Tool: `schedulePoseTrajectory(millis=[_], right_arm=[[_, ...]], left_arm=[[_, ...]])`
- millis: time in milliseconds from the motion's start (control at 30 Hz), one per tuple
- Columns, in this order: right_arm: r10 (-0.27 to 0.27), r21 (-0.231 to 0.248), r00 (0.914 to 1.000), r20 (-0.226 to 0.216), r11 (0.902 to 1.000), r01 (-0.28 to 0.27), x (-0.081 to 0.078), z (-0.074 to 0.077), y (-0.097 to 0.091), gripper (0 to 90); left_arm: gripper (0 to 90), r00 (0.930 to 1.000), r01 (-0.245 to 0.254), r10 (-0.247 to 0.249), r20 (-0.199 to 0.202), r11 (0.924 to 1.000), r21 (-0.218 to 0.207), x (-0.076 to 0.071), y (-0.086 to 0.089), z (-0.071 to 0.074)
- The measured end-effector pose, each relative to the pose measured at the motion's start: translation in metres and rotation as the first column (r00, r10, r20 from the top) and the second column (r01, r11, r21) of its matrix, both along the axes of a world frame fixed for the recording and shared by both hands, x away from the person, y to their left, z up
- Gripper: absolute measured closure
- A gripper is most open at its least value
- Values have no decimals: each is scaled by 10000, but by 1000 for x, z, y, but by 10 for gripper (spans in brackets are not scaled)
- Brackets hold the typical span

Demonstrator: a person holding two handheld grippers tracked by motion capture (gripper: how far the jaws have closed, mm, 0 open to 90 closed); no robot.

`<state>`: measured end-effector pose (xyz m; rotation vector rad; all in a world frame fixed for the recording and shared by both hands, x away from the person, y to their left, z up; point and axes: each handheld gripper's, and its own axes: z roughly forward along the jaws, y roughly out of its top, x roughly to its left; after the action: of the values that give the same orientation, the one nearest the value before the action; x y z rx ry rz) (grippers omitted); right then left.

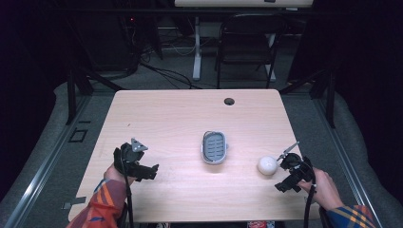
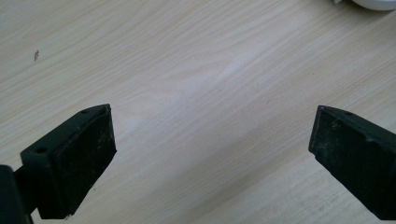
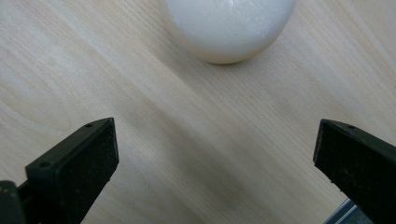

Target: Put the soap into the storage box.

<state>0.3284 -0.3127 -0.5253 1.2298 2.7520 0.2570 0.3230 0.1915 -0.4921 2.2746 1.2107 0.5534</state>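
On the pale wooden counter (image 1: 190,118), the left tongs (image 1: 142,169) rest spread and empty. A grey oval lidded container (image 1: 215,147) sits mid-counter. A smooth white ball (image 3: 229,28) lies just ahead of the spread right tongs (image 3: 215,158), untouched.

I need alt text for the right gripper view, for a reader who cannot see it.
A white ball rests on the light wooden table, just ahead of the right gripper. Its two black jaws stand wide open with nothing between them.
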Motion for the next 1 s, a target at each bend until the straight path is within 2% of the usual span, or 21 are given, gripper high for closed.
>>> schedulePoseTrajectory(millis=[100, 200, 233, 267, 333, 367, 400, 500, 533, 633, 667, 900, 1000], right_arm=[[-190, 199, 9997, 137, 9996, 187, -1, -1, -1, 0], [-143, 231, 9998, 106, 9996, 141, 0, -1, 1, 0], [37, 212, 10000, -82, 9998, -35, 2, 0, 1, 0], [-228, 532, 9997, -8, 9983, 228, 1, -2, 2, 0], [-220, 572, 9997, -69, 9981, 224, 2, -2, 2, 0], [-134, 353, 9999, -35, 9993, 135, 3, -1, 0, 0], [-356, 762, 9993, 65, 9965, 350, 2, -2, 0, 0], [-158, 575, 9999, 58, 9982, 154, 3, 1, -1, 0], [-316, 790, 9994, 122, 9964, 306, 2, -1, 1, 0], [-269, 688, 9996, -17, 9973, 269, 3, 0, 1, 0], [-348, 875, 9994, 92, 9956, 339, 4, -1, 1, 0], [-184, 774, 9998, 34, 9968, 181, 9, 1, 3, 0], [-256, 744, 9995, 180, 9969, 242, 12, 2, 5, 0]], left_arm=[[11, 10000, 84, -84, -41, 9999, 85, 0, 0, -1], [13, 9999, 101, -101, 69, 9999, 95, -2, 0, 0], [17, 9999, 101, -101, 69, 9999, 95, -2, 0, 0], [18, 9997, 113, -114, 236, 9999, 70, -4, 1, 2], [19, 9995, 98, -98, 313, 10000, 9, -4, 0, 2], [20, 9994, 104, -105, 332, 9999, 29, -4, 0, 2], [21, 9993, 152, -156, 345, 9998, 112, -3, -1, 1], [22, 9993, 143, -147, 347, 9998, 117, -4, -1, 1], [22, 9994, 156, -160, 313, 9998, 125, -4, 0, 2], [22, 9993, 145, -149, 334, 9998, 119, -5, 0, 2], [22, 9993, 145, -149, 336, 9998, 135, -5, 0, 2], [24, 9996, 163, -167, 219, 9997, 181, -4, -1, 1], [25, 9995, 201, -206, 227, 9995, 244, -3, -1, 1]])
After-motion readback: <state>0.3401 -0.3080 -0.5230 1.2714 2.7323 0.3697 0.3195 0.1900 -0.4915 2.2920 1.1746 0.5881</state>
